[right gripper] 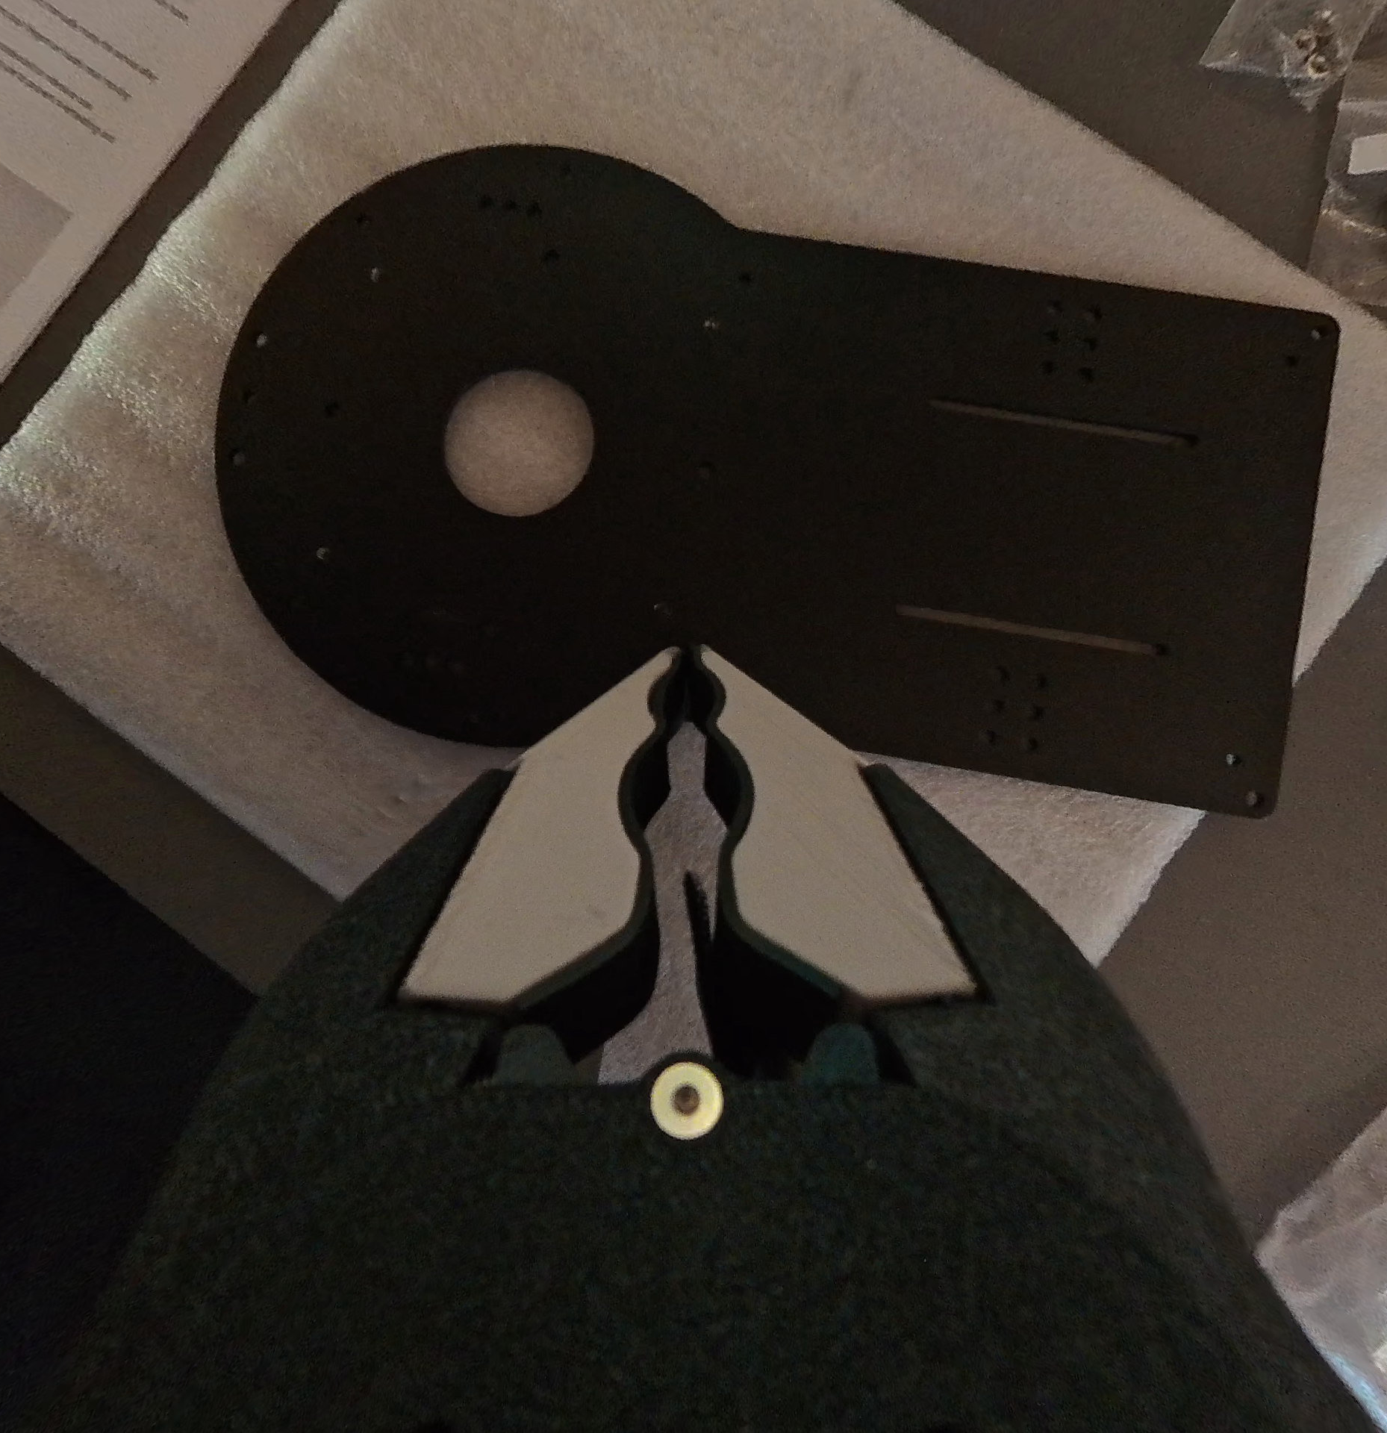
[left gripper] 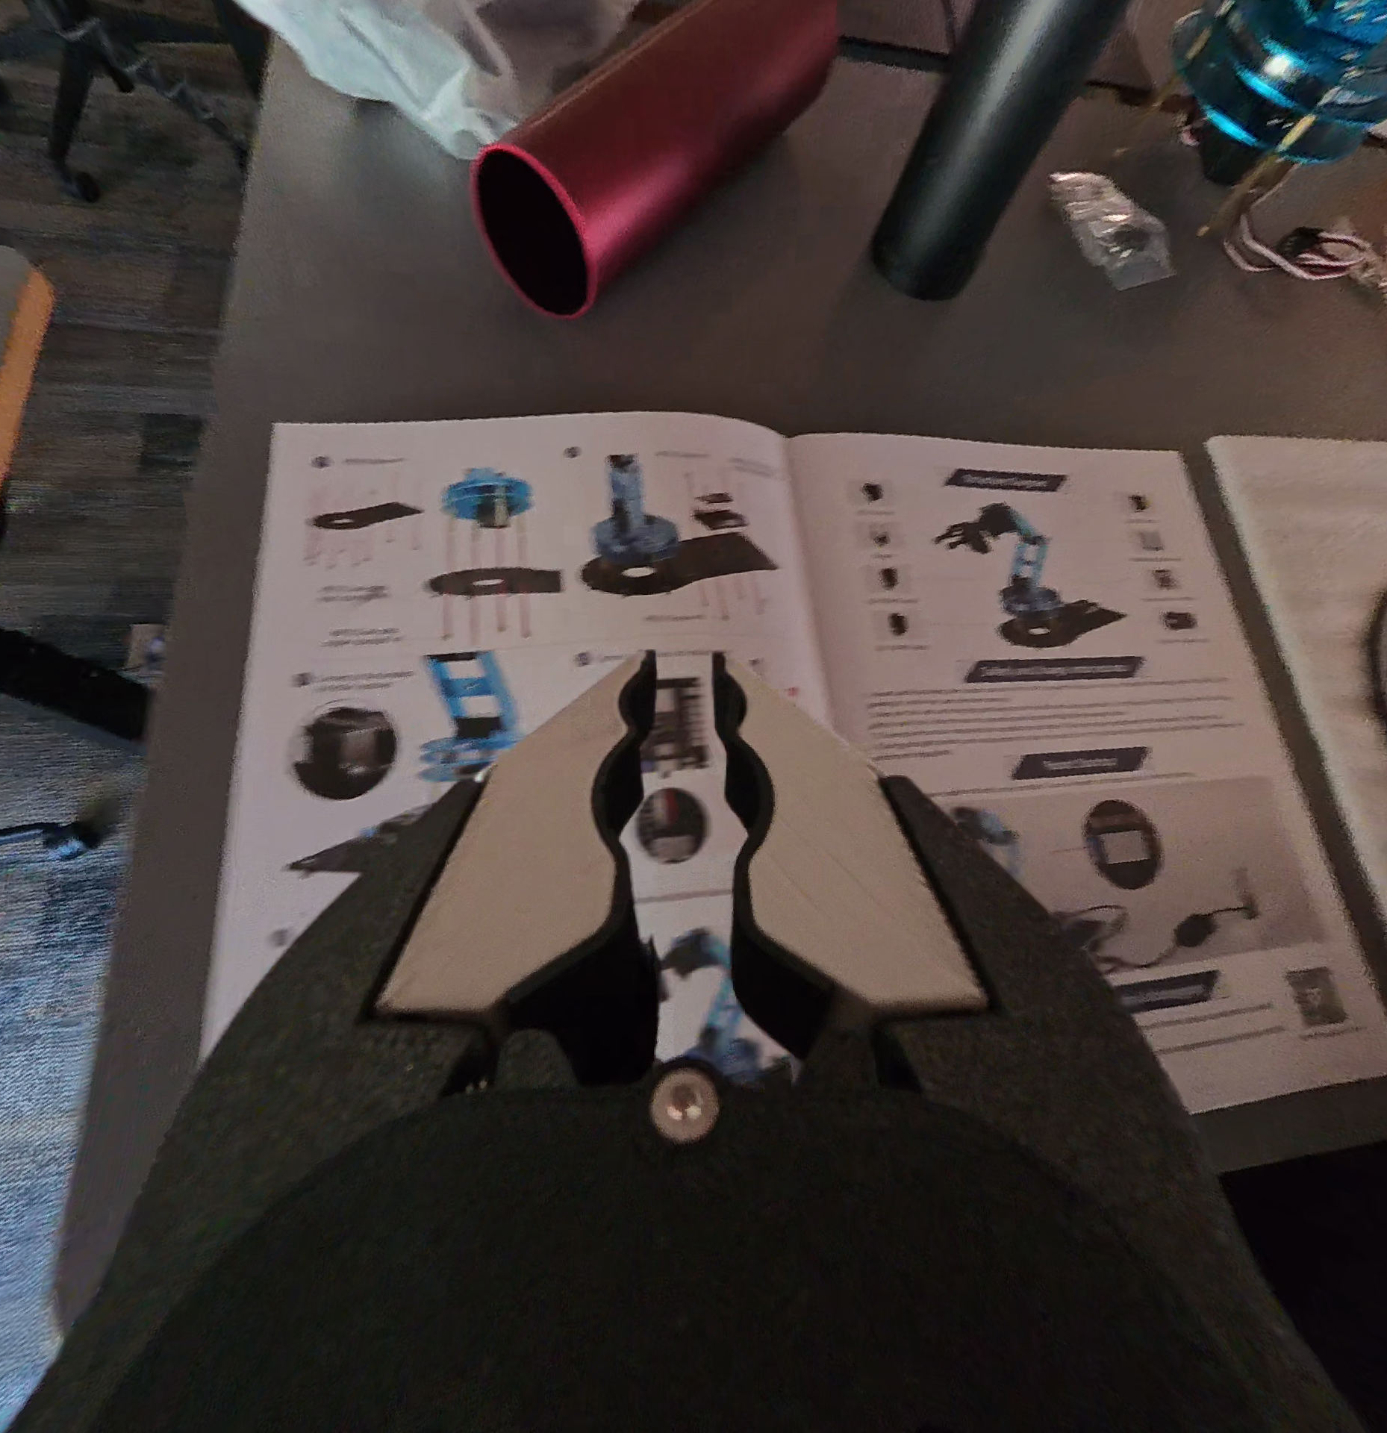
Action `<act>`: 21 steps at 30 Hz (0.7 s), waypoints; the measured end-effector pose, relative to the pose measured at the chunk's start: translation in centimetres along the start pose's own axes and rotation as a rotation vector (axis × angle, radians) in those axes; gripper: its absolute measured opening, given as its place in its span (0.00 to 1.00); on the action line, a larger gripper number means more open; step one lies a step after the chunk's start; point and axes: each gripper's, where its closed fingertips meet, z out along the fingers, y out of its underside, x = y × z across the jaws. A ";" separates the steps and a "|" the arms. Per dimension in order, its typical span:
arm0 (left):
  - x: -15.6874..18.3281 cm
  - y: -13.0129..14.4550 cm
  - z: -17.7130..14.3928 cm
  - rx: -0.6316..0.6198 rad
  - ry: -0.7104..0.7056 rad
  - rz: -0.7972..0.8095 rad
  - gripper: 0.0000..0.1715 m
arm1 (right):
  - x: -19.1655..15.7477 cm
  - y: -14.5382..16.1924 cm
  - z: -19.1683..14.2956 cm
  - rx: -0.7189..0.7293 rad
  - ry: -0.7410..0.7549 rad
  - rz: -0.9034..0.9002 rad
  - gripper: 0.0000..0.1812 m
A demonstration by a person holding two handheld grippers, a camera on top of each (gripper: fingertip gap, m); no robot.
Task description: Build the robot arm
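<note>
Hovering above open booklet (left gripper: 752, 620): left gripper (left gripper: 684, 659), jaws slightly parted, nothing held. Right gripper (right gripper: 690, 650) tips nearly closed, empty, positioned over near edge of black plate (right gripper: 752, 465); plate laid on foam sheet (right gripper: 171, 543).

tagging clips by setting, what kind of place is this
Probably a hobby or office desk set up for building a robot-arm kit: an open assembly manual, a black base plate on white foam, and bagged hardware.

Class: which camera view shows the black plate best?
The right wrist view: the black plate lies whole on white foam, its round hole and slots plain. The left wrist view catches only a dark curved sliver at its right edge, on the foam.
</note>
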 end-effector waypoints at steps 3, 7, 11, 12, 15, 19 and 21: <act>4.5 -0.4 0.9 -0.006 0.064 -0.029 0.08 | 0.0 -0.1 0.0 0.070 -0.041 0.019 0.00; 12.5 -1.0 1.7 -0.026 0.138 -0.006 0.08 | 0.9 0.1 -0.6 0.149 -0.048 0.074 0.10; 21.3 -0.9 2.8 -0.054 0.204 0.082 0.10 | 5.0 0.6 -3.6 0.291 0.000 0.127 0.13; 23.6 -0.8 3.1 -0.062 0.228 0.100 0.10 | 6.6 1.0 -4.5 0.312 0.015 0.142 0.13; 29.7 -0.2 4.3 -0.098 0.271 0.168 0.11 | 11.6 3.3 -6.9 0.334 0.055 0.177 0.14; 35.1 0.2 5.1 -0.121 0.253 0.251 0.11 | 16.6 5.6 -9.1 0.353 0.070 0.189 0.13; 37.0 0.6 4.9 -0.129 0.255 0.240 0.11 | 18.0 5.7 -9.8 0.370 0.062 0.183 0.13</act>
